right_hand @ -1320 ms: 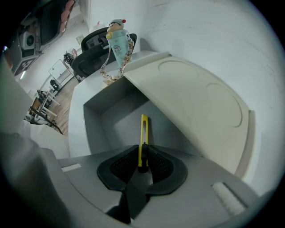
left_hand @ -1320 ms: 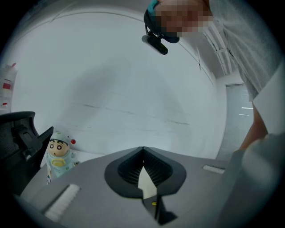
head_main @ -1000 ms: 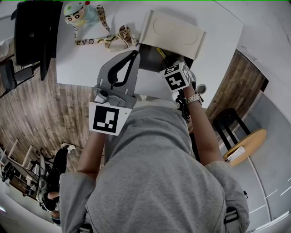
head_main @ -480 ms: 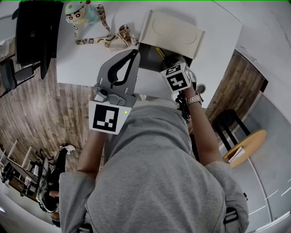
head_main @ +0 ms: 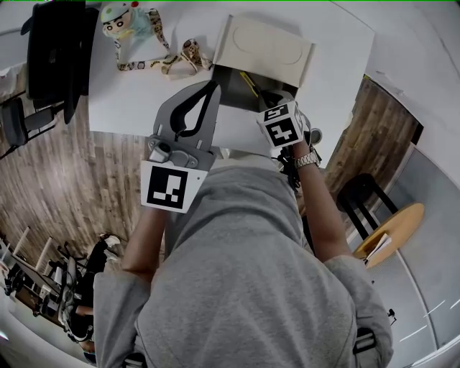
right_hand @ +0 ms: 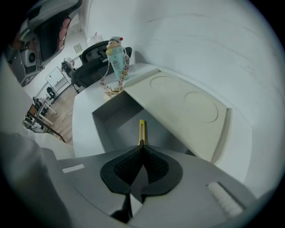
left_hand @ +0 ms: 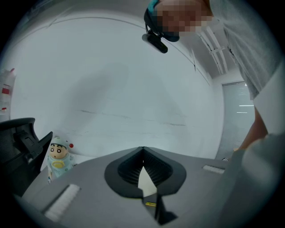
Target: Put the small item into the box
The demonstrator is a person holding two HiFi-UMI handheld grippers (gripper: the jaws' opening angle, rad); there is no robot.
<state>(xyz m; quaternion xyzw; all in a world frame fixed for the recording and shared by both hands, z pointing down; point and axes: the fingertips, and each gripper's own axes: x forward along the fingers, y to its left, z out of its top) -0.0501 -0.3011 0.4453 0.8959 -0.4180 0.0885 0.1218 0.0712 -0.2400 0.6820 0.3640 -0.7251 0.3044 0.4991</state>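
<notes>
An open box (head_main: 228, 92) with a grey inside stands on the white table (head_main: 129, 93), its cream lid (head_main: 269, 47) tipped back. A thin yellow item (head_main: 248, 80) lies on the box floor. In the right gripper view the yellow item (right_hand: 141, 129) reaches just past my right gripper (right_hand: 142, 144), whose jaws are shut; I see no grip on it. From the head view only the right gripper's marker cube (head_main: 282, 128) shows, at the box's near edge. My left gripper (head_main: 213, 85) is shut and empty beside the box's left side, with its jaws (left_hand: 142, 149) towards a bare wall.
A cartoon doll bottle (head_main: 122, 20) with a patterned lanyard (head_main: 172, 61) stands at the table's far left, also in the right gripper view (right_hand: 116, 58). A black office chair (head_main: 54, 50) stands left of the table. A round wooden side table (head_main: 392, 230) is on the right.
My right gripper has drawn back a little from the box towards me. The yellow item stays in the box. The left gripper has not moved.
</notes>
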